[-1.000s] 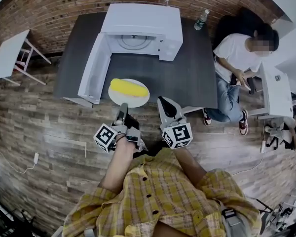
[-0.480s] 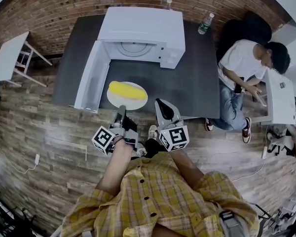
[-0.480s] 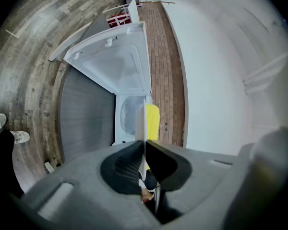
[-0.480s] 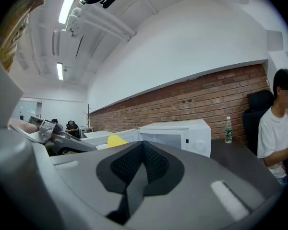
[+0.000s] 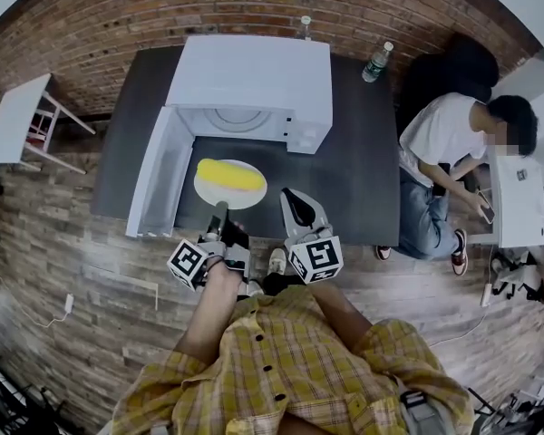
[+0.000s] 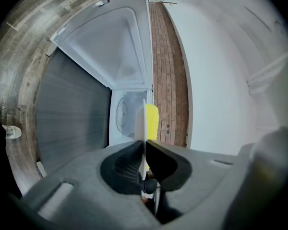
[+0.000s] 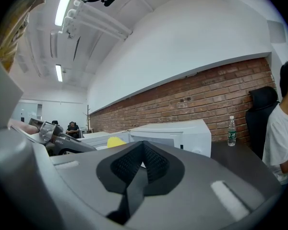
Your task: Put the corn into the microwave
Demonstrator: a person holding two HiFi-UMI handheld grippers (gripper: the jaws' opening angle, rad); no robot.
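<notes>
A yellow corn cob point(image 5: 228, 174) lies on a white plate point(image 5: 219, 191) held above the dark table point(image 5: 354, 166), in front of the open white microwave point(image 5: 254, 84). My left gripper point(image 5: 219, 210) is shut on the plate's near rim. In the left gripper view the plate's edge point(image 6: 140, 123) runs between the pads, with the corn point(image 6: 152, 121) beyond it and the microwave cavity point(image 6: 126, 113) straight ahead. My right gripper point(image 5: 295, 198) is beside the plate on the right, shut and holding nothing. Its closed jaws point(image 7: 143, 164) point at the microwave point(image 7: 177, 133).
The microwave door point(image 5: 154, 184) stands swung open to the left of the plate. A water bottle point(image 5: 375, 61) stands at the table's back right. A person in a white shirt point(image 5: 444, 134) sits by the table's right side. A small white table point(image 5: 14, 116) is at the far left.
Both grippers have moved forward toward the microwave. The plate with the corn has gone from the table's front edge to above the table, nearer the open cavity.
</notes>
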